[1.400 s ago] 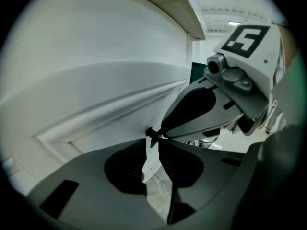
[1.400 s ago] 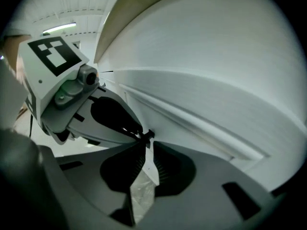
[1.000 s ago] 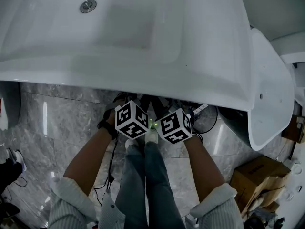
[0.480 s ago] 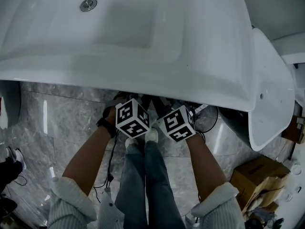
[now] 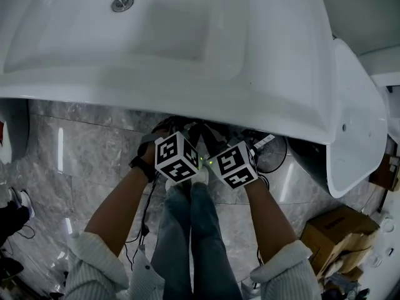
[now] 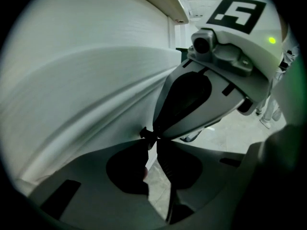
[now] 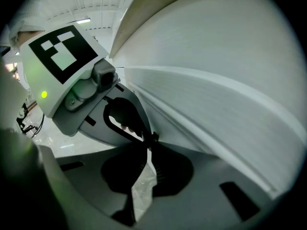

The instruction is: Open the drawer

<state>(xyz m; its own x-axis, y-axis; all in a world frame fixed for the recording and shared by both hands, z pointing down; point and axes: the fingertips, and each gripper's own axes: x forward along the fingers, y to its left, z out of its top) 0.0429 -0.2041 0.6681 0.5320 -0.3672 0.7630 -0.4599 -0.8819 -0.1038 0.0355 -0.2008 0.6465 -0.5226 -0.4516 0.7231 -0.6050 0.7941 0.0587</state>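
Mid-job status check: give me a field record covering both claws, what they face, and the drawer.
left claw: jaws together at the tips, nothing between them
right claw: jaws together at the tips, nothing held
spacing: the two claws sit tip to tip below the basin rim
above: white ceramic basin with round metal drain
facing: smooth white panel under the basin
drawer: no handle or opened gap visible; not yet gripped
floor: grey marble tiles; brown cardboard box at the person's right

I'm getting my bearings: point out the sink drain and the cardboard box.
sink drain [image 5: 122,4], head view, centre of the metal ring.
cardboard box [image 5: 339,225], head view, on its top face.
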